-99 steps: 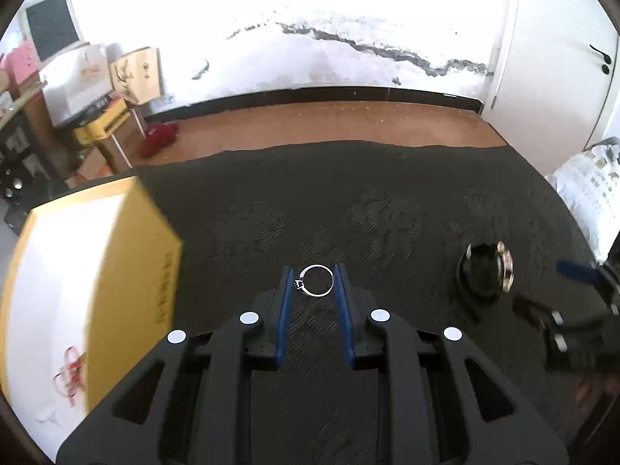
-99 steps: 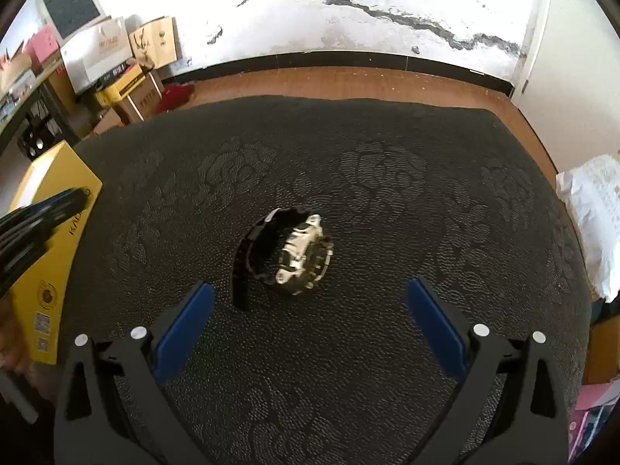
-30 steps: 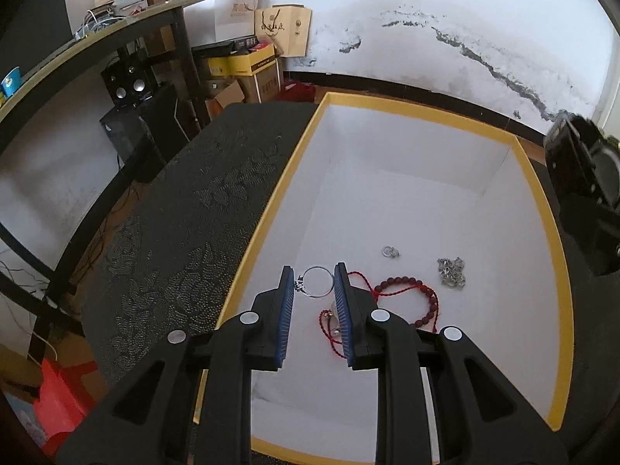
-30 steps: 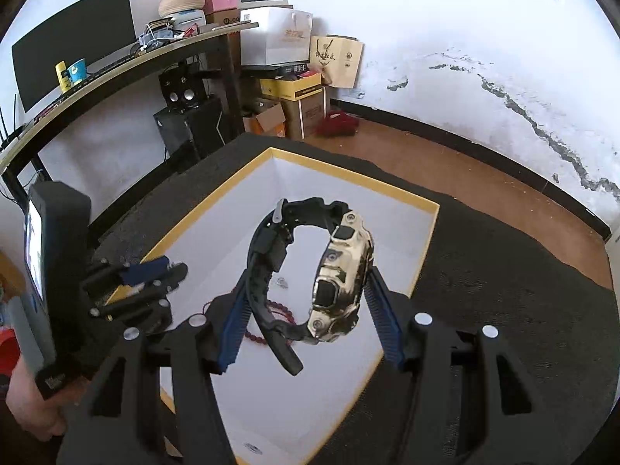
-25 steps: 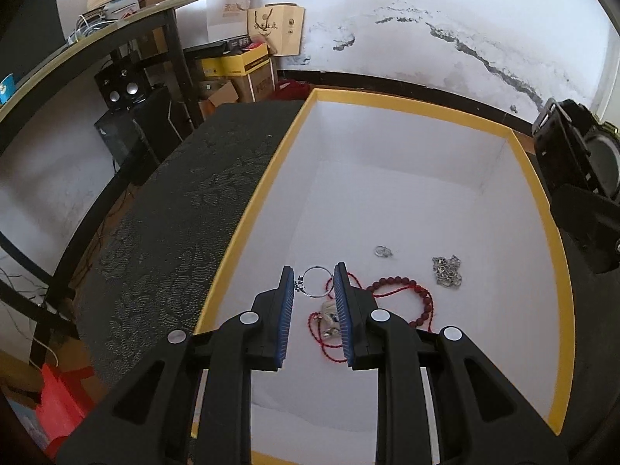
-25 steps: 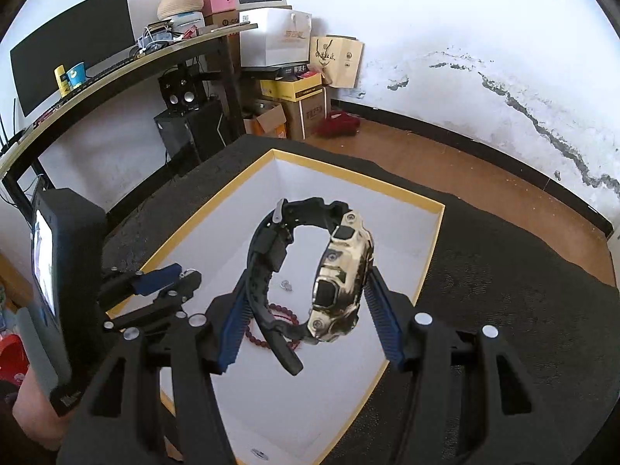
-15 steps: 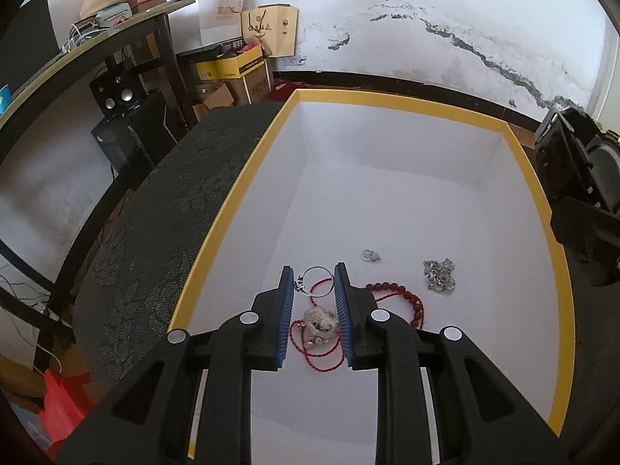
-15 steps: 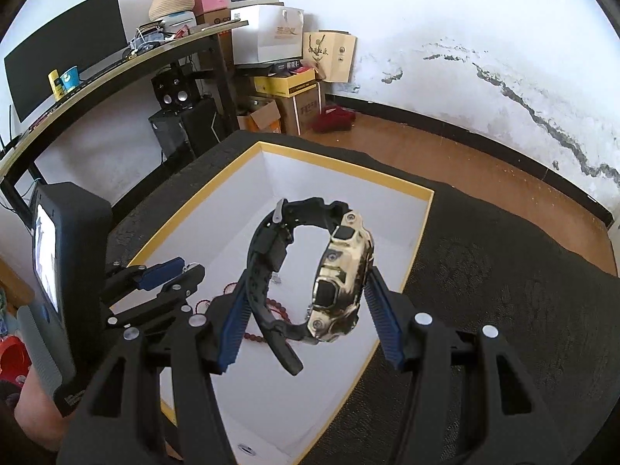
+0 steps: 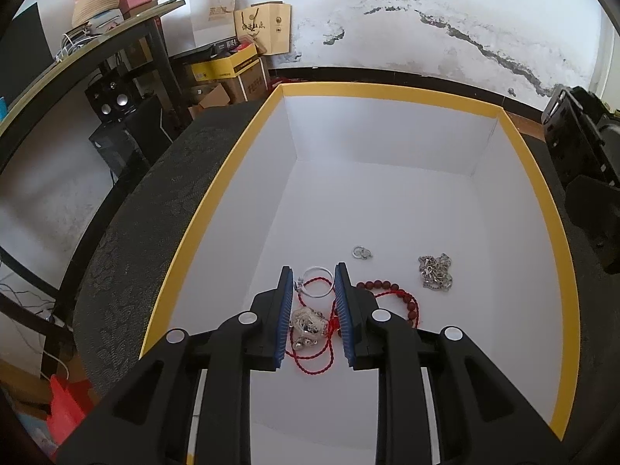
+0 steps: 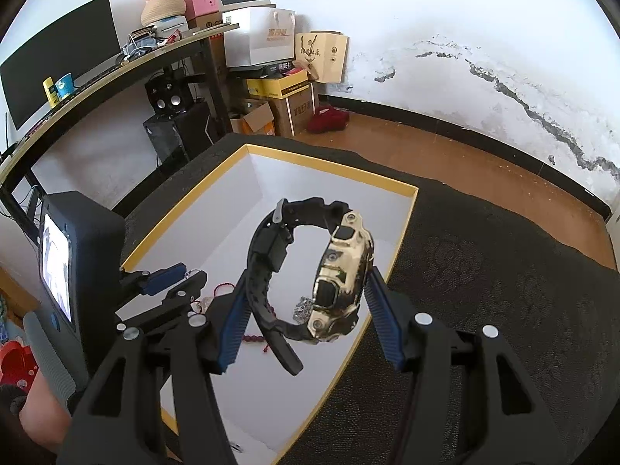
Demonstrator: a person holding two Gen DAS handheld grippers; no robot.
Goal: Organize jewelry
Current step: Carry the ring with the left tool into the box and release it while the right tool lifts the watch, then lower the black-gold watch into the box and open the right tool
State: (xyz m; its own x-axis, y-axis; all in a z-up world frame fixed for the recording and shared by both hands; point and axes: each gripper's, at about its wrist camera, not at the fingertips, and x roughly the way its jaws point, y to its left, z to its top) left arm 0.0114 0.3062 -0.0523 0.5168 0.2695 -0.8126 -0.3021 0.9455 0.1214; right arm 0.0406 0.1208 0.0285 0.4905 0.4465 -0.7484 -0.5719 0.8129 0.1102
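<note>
Though illegible, print on brown bag (image 10: 321, 56)

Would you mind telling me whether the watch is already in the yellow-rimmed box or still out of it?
Still out. The watch hangs clamped between the right gripper's blue pads, above the box, not on its white floor.

Lived-in home room, my view: cracked wall (image 10: 523, 89), wood floor (image 10: 445, 155), desk (image 10: 116, 73) with monitor (image 10: 58, 58), speakers (image 10: 168, 93), stacked boxes (image 10: 279, 93), gift bags (image 10: 321, 54).
</note>
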